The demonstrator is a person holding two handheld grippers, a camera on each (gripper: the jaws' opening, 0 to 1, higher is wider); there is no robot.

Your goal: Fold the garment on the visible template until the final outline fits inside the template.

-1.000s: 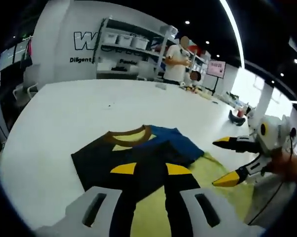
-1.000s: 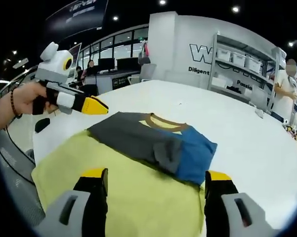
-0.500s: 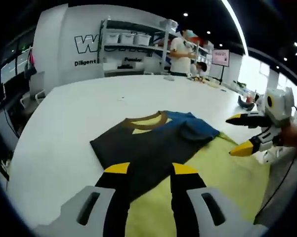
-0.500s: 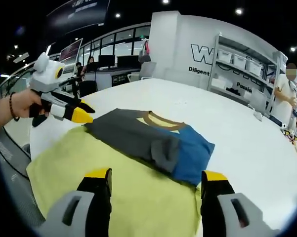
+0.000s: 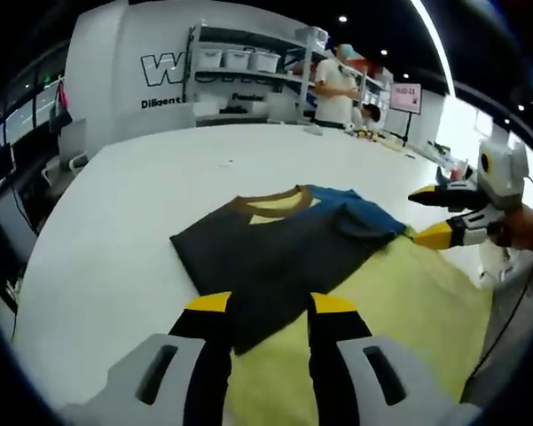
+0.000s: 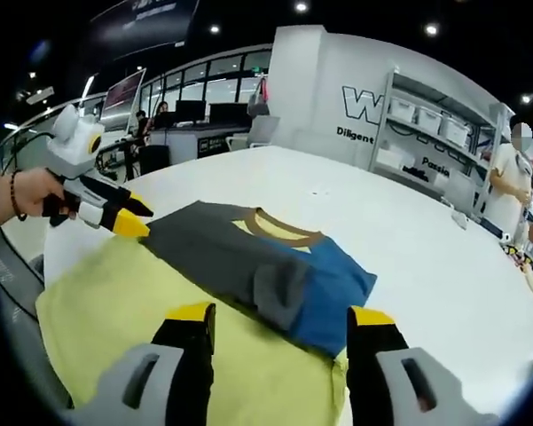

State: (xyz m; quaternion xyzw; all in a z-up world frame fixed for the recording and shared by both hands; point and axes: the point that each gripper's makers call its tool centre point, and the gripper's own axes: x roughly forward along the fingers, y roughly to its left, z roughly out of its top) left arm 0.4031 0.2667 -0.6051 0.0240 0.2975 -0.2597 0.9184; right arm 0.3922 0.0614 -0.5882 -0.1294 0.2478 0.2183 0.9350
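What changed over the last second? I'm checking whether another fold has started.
No fold yet. Both grippers drew in toward the garment: the left gripper sank to its grey corner, and the right gripper closed on its blue side, jaws narrowing. Neither grips cloth. The garment stays folded on the yellow template.

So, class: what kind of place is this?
Probably a lab or demo hall: a big white table, storage shelves with bins by a lettered wall, and desks with monitors.
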